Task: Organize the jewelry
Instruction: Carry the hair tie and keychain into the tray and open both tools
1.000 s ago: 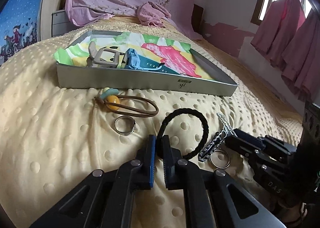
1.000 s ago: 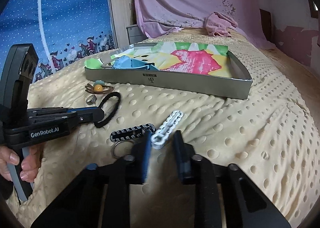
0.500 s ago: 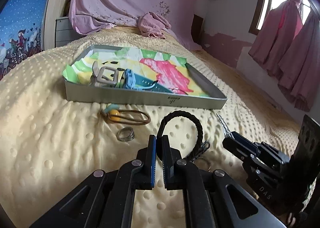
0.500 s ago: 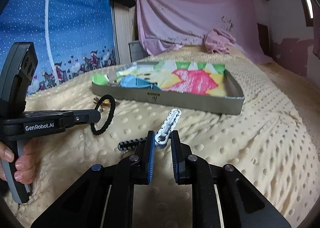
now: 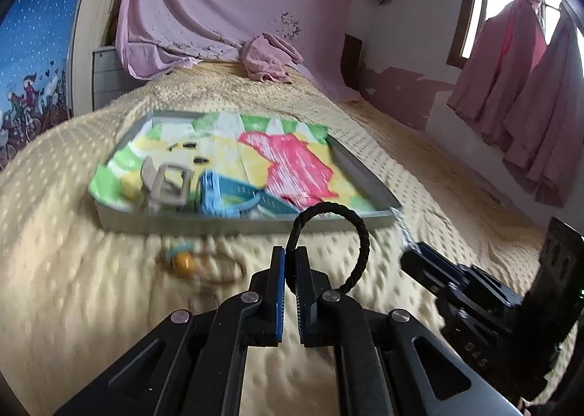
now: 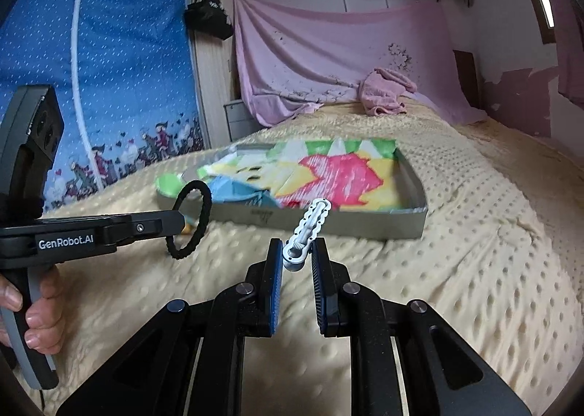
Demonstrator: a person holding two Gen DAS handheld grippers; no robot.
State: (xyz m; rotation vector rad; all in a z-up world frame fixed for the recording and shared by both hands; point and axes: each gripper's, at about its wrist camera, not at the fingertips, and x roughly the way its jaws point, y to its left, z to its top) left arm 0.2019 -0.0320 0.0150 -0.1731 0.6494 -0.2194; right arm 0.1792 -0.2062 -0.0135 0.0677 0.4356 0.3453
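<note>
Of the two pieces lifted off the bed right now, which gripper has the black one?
The left gripper: it pinches the black braided loop, a closed ring. The right gripper holds the silver-white link piece, a straight bar.

Soft window (image 5: 474, 14) daylight, motion blur, fisheye-warped edges

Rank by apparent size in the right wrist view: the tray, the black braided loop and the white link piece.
1. tray
2. black braided loop
3. white link piece
The link piece is nearer the camera, so the last two are unsure.
</note>
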